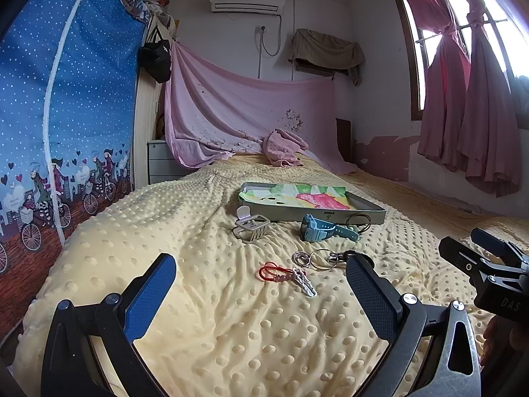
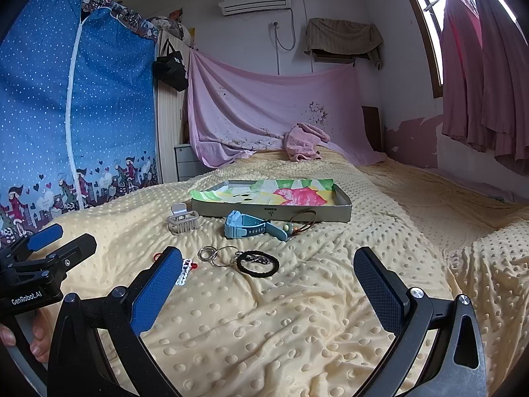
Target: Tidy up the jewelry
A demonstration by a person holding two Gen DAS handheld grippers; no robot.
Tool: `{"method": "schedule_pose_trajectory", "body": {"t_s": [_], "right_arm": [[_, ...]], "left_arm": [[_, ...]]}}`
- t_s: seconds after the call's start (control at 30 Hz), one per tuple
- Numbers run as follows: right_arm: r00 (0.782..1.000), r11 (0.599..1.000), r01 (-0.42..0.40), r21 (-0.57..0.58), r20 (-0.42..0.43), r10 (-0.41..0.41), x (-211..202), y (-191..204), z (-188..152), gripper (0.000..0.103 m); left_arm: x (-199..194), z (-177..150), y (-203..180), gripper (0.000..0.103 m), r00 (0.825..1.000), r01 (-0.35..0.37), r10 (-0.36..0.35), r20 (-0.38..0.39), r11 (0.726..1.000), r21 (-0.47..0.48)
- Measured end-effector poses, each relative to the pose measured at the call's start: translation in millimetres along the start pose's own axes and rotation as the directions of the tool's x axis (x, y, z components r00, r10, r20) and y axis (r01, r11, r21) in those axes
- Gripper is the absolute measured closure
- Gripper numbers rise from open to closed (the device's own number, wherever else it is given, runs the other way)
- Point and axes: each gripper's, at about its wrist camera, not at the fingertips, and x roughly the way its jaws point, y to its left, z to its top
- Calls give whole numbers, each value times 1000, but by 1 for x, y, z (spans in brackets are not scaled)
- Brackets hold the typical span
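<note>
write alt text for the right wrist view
An open right hand-held gripper hovers over a yellow dotted blanket strewn with a blue watch, hair claw, metal rings and black bracelet, before a shallow tray.

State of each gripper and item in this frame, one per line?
Left gripper: open, empty.
Right gripper: open, empty.
Tray: on bed, holds only its colourful liner.
Watch: outside tray, strap unbuckled.
Hair clip: outside tray, shut.
Key rings: on blanket.
Red cord charm: on blanket.
</note>
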Motion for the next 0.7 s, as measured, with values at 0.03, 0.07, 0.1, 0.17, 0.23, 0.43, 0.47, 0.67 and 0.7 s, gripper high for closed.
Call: {"method": "schedule_pose_trajectory", "body": {"t_s": [0.03, 0.07, 0.1, 0.17, 0.23, 0.43, 0.47, 0.67, 0.7], "right_arm": [[1000, 1000, 1, 0, 1, -1, 0, -1, 0, 1], [1000, 1000, 2, -1, 1, -2, 2, 1, -1, 1], [1000, 1000, 3, -1, 1, -3, 2, 1, -1, 1], [1000, 1000, 3, -2, 1, -3, 1, 2, -1, 1], [1000, 1000, 3, -2, 1, -3, 1, 2, -1, 1], [1000, 1000, 3, -3, 1, -3, 1, 2, -1, 1], [1000, 1000, 3, -3, 1, -3, 1, 2, -1, 1], [1000, 1000, 3, -4, 1, -3, 1, 2, -1, 1], [1000, 1000, 3, -4, 1, -3, 1, 2, -1, 1]], "left_arm": [[0, 0, 0, 0, 1000, 1, -1, 0, 1000, -1], [0, 0, 0, 0, 1000, 1, -1, -1, 1000, -1], [0, -1, 0, 0, 1000, 1, -1, -1, 1000, -1], [0, -1, -1, 0, 1000, 2, -2, -1, 1000, 0], [0, 0, 0, 0, 1000, 2, -2, 0, 1000, 2], [-1, -1, 0, 0, 1000, 2, -2, 1, 1000, 2], [-1, -1, 0, 0, 1000, 2, -2, 1, 1000, 2], [0, 0, 0, 0, 1000, 2, -2, 0, 1000, 1], [0, 0, 0, 0, 1000, 2, -2, 1, 1000, 2]]}}
